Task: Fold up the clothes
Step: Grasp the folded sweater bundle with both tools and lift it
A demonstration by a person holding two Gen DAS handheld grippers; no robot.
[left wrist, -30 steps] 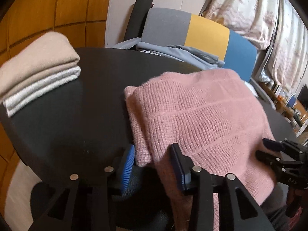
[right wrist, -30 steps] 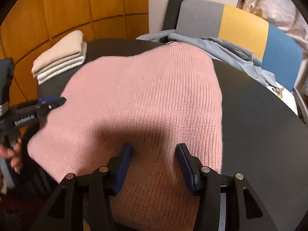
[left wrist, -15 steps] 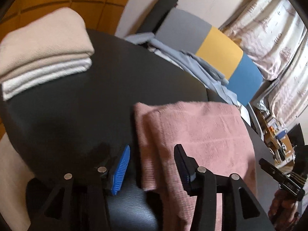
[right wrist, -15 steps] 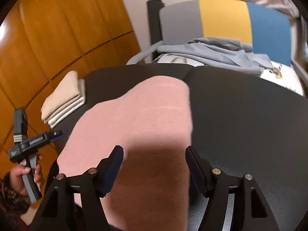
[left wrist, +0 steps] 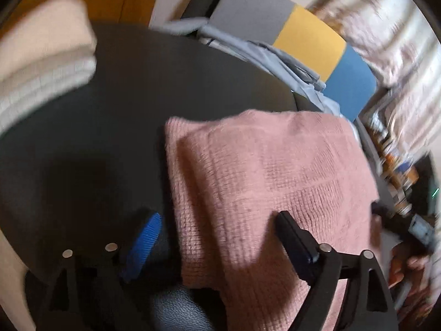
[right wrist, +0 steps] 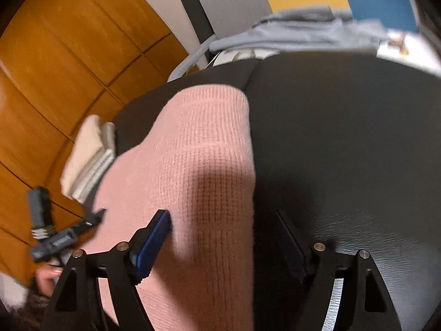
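Here, pink sweater (left wrist: 270, 182) under left gripper (left wrist: 217, 237) (spread wide), folded

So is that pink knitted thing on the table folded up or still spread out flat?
Folded, at least partly. The pink sweater shows a doubled layer along its left edge, forming a compact block on the black table; no sleeves show. Whether folding is finished, cannot tell.

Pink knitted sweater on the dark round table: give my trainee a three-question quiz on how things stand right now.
1. True or false: the left gripper has its jaws shut on the pink knitted sweater.
2. What lies at the dark round table's far left edge?
A. folded beige and white cloths
B. a stack of plates
3. Where is the grey-blue garment?

Key:
1. False; the jaws are open.
2. A
3. On the chair behind the table.
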